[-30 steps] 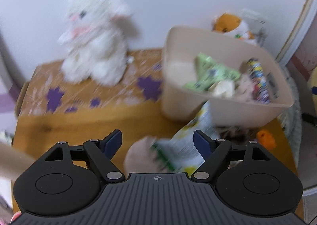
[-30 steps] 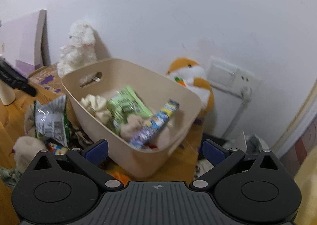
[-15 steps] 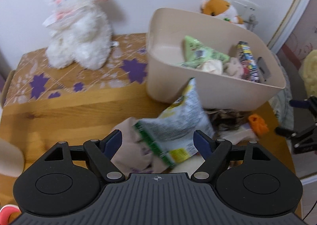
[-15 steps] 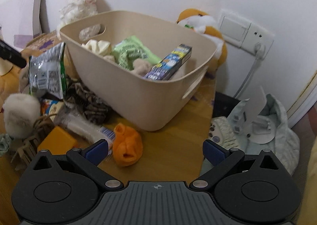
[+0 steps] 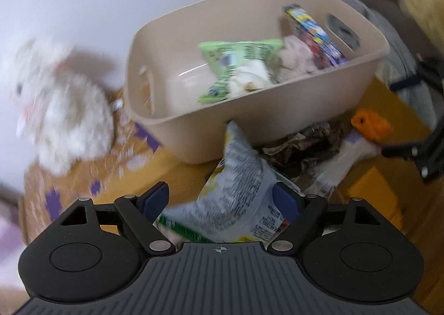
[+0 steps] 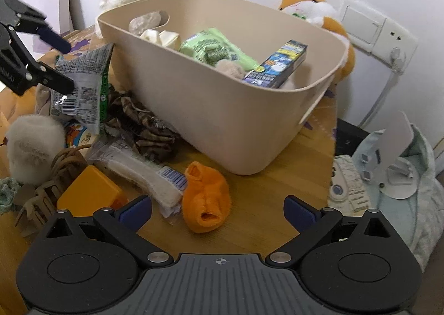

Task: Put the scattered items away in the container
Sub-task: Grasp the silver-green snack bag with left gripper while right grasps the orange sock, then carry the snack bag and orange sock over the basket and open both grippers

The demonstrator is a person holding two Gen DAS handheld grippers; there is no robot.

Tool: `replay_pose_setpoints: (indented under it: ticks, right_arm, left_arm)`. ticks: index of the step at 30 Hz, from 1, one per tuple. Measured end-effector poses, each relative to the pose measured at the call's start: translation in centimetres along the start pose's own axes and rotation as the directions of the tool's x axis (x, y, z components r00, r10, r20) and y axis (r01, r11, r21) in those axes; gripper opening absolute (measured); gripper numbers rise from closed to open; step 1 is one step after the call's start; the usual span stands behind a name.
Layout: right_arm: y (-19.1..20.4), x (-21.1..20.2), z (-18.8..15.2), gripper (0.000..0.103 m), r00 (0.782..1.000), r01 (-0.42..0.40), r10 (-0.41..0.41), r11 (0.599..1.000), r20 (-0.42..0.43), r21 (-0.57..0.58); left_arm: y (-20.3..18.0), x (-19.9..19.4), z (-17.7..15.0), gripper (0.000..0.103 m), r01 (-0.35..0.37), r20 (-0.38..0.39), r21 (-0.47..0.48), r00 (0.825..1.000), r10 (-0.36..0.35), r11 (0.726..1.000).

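Observation:
A beige tub [image 6: 222,109] stands on the wooden table and holds a green packet [image 6: 211,48], a colourful box [image 6: 277,65] and soft items. My left gripper [image 5: 220,199] is open, with a silver-and-green snack bag [image 5: 236,190] lying between its fingers just in front of the tub [image 5: 249,126]. In the right wrist view that left gripper [image 6: 52,59] flanks the same bag [image 6: 80,84]. My right gripper [image 6: 217,211] is open low over the table, and an orange sock [image 6: 205,201] lies between its fingertips.
Left of the sock lie a white wrapped packet [image 6: 144,173], a yellow block [image 6: 88,193], a camouflage cloth [image 6: 144,126], a fluffy ball [image 6: 30,145] and a hair claw [image 6: 36,204]. A white lamb plush [image 5: 61,109] and an orange plush [image 6: 313,9] stand against the wall. The table edge is at the right.
The left gripper has swung right and closed in on the snack bag, its view blurred. The right gripper has come down and forward onto the orange sock. Both stay open.

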State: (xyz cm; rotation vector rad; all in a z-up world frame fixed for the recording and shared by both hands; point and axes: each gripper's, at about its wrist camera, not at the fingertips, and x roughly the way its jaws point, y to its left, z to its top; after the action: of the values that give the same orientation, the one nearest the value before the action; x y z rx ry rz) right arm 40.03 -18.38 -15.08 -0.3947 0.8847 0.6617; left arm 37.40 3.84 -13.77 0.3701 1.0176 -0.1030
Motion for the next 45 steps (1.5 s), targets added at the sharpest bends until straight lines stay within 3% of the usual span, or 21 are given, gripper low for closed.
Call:
replay_pose_setpoints:
  ticks: [6,10,15,25,28,36,45]
  right_arm:
    - [0.0,1.2,-0.2,0.089,0.999,-0.037,0.037,0.999,-0.031,-0.008]
    - [-0.3,1.7,-0.3,0.085,0.997,-0.064,0.063,0.998,-0.050,-0.029]
    - [-0.9,1.8,-0.3,0.076,0.993,-0.111,0.109,0.993,-0.054,-0.045]
    - [-2.9,0.9,-0.4,0.071,0.987,-0.160,0.160,0.987,-0.009,0.017]
    - [-3.5,1.2,-0.1,0.069,0.990,-0.137,0.137,0.990,-0.014,0.021]
    - [-2.7,2.6,-0.2,0.016,0.989,-0.138,0.137,0.990,-0.053,-0.005]
    - [-2.3,0.7,-0.8,0.010,0.990,-0.140,0.139,0.990,-0.019,-0.006]
  left_arm:
    - [-2.8,1.2,0.4,0.084,0.008,-0.017,0.223,1.000,-0.004,0.975]
    - [-3.6,2.7,0.9,0.084,0.047,-0.075,0.277,0.997,-0.027,0.960]
    - [-4.2,4.5,0.9,0.084,0.043,-0.153,0.352,0.988,0.012,0.935]
    - [-3.4,4.6,0.3,0.079,0.060,-0.161,0.328,0.987,-0.007,0.943]
    - [-3.3,4.5,0.2,0.074,0.061,-0.154,0.322,0.988,-0.011,0.945]
    - [-3.5,3.9,-0.2,0.062,0.065,-0.146,0.331,0.989,-0.017,0.941]
    - [-2.1,1.2,-0.6,0.058,0.058,-0.092,0.231,0.995,-0.038,0.971]
